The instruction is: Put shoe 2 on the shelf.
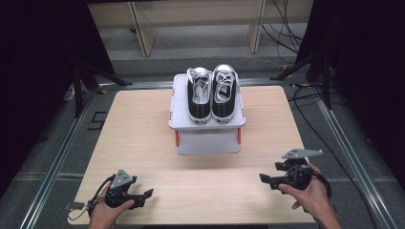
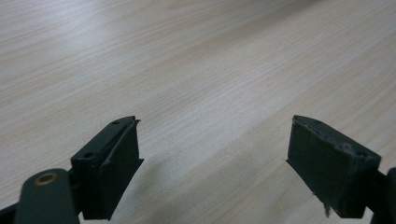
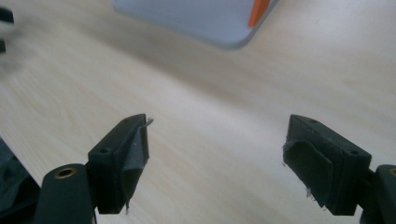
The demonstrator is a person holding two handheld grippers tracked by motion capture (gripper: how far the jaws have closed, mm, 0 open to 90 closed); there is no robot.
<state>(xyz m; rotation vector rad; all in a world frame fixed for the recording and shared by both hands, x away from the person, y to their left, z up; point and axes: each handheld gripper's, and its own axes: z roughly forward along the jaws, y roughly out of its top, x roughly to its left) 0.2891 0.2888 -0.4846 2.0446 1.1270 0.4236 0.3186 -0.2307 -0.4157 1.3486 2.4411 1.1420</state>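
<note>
Pale wood counter (image 1: 143, 143) spread wide below. Grey two-tier stand (image 1: 207, 136) parked at the far middle, orange posts between the tiers. Pair of black-and-white sneakers (image 1: 212, 93) side by side on top, toes pointing this way. Left claw (image 1: 143, 196) low at the near left corner, jaws wide, gripping nothing. Right claw (image 1: 268, 177) near right, jaws wide too, well apart from the stand.
</note>
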